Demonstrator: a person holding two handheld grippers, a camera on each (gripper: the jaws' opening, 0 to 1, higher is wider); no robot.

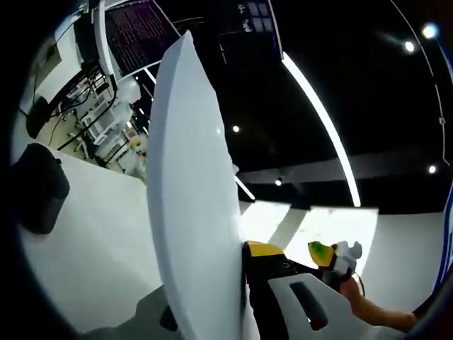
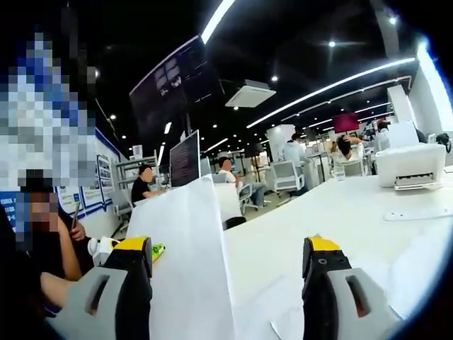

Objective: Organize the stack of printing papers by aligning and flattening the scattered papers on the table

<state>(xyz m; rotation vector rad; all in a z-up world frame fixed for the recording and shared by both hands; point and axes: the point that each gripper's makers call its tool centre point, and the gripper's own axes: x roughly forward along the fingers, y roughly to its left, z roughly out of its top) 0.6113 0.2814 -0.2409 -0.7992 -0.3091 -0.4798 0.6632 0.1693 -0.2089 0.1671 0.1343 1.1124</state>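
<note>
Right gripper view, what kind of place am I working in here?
Probably an open-plan office or lab: people sit at desks with monitors, a large wall screen hangs overhead, and a printer sits on the long white table.

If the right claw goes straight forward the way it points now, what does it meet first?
Probably the white table, which stretches ahead between the right claw's jaws. The raised paper stands against its left jaw, beside that line. The printer sits far off to the right. Depth is hard to judge.
</note>
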